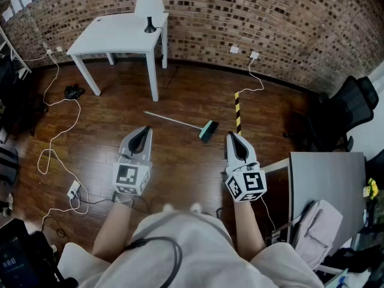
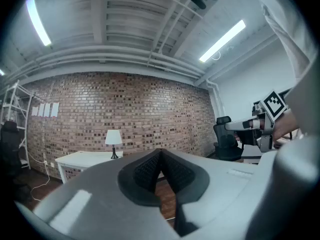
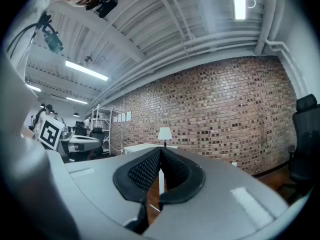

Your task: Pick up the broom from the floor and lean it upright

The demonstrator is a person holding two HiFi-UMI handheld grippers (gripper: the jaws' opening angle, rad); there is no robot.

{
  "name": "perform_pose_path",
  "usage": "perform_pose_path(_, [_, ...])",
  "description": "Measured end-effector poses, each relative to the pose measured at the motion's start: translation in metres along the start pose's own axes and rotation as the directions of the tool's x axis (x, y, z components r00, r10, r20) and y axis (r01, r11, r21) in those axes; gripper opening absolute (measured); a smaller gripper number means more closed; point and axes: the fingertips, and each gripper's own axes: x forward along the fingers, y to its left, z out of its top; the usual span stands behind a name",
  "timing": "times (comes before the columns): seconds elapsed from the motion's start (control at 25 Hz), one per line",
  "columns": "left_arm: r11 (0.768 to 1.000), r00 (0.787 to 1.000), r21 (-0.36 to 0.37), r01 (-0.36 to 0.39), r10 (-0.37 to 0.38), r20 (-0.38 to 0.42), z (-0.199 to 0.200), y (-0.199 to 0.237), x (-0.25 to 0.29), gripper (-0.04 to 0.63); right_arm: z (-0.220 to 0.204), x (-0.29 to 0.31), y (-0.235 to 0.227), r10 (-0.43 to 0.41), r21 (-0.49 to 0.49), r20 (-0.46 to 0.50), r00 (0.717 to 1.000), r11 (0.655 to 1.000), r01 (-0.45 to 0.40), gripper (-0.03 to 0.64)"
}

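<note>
Jaws shut and empty: left gripper (image 1: 146,131), right gripper (image 1: 231,137) | broom (image 1: 177,122) at 12 o'clock on floor (image 1: 180,173) | open wide, bend low, grab its middle

Head view: small black object (image 1: 74,92) on floor (image 1: 180,95) near white table (image 1: 120,32), too small to identify. Yellow item (image 1: 372,189) at right edge, too small to tell. White rack (image 1: 11,50) cut by left edge. Person's torso (image 1: 180,245) cut by bottom edge. Own body of left gripper (image 2: 160,153) hides table's lower part, most floor. Below jaws of right gripper (image 3: 161,150): thin pale streak (image 3: 152,208), unidentifiable.
</note>
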Motion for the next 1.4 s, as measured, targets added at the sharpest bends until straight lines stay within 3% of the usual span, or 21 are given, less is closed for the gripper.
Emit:
perform_pose_path(0.56, [1.000, 0.999, -0.008, 0.019, -0.020, -0.044, -0.026, 0.041, 0.024, 0.000, -0.014, 0.037, 0.003, -0.025, -0.023, -0.036, 0.999, 0.999, 0.024, 0.014])
perform_pose_path(0.84, [1.000, 0.998, 0.011, 0.027, -0.026, -0.058, -0.031, 0.059, 0.090, 0.001, -0.022, 0.095, -0.040, -0.025, -0.002, -0.027, 0.999, 1.000, 0.025, 0.014])
perform_pose_path(1.4, [0.998, 0.996, 0.030, -0.050, 0.052, -0.070, -0.019, 0.091, 0.244, 0.000, -0.006, 0.228, -0.146, 0.031, -0.016, -0.039, 0.999, 0.999, -0.032, 0.014])
